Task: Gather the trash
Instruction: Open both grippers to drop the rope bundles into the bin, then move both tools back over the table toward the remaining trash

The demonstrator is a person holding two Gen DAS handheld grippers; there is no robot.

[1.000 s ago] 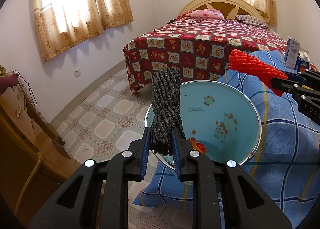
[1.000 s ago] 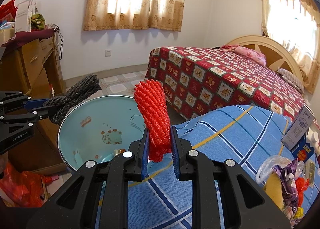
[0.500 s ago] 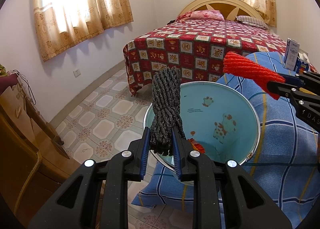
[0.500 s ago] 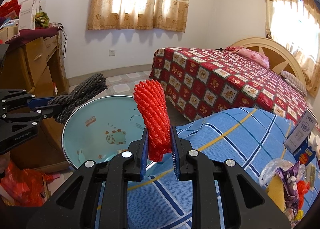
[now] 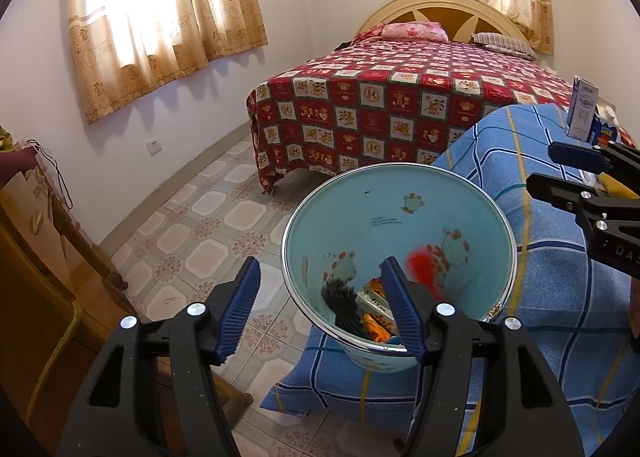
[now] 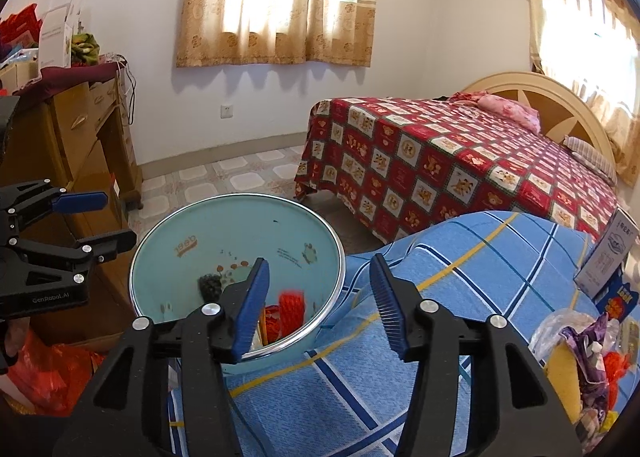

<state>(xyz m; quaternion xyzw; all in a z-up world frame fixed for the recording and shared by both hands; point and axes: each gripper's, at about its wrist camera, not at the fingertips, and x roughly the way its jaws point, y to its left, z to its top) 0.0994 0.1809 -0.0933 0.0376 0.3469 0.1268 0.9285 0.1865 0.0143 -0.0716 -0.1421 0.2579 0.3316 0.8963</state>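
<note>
A light blue bin (image 5: 400, 217) with cartoon prints stands beside the blue checked bedding (image 5: 540, 277); it also shows in the right wrist view (image 6: 240, 225). A black foam net (image 5: 340, 305) and a red foam net (image 5: 420, 269) lie inside it with wrappers; both show in the right wrist view, black (image 6: 210, 283) and red (image 6: 290, 309). My left gripper (image 5: 320, 305) is open and empty above the bin's near rim. My right gripper (image 6: 316, 305) is open and empty over the bin's right rim.
A pile of trash (image 6: 584, 353) and a white carton (image 6: 608, 257) lie on the blue bedding at right. A red quilted bed (image 5: 400, 97) stands behind. A wooden dresser (image 6: 80, 145) is at left, a red bag (image 6: 52, 373) below it.
Both grippers opened. The black net dropped from the left gripper and the red net from the right gripper into the bin.
</note>
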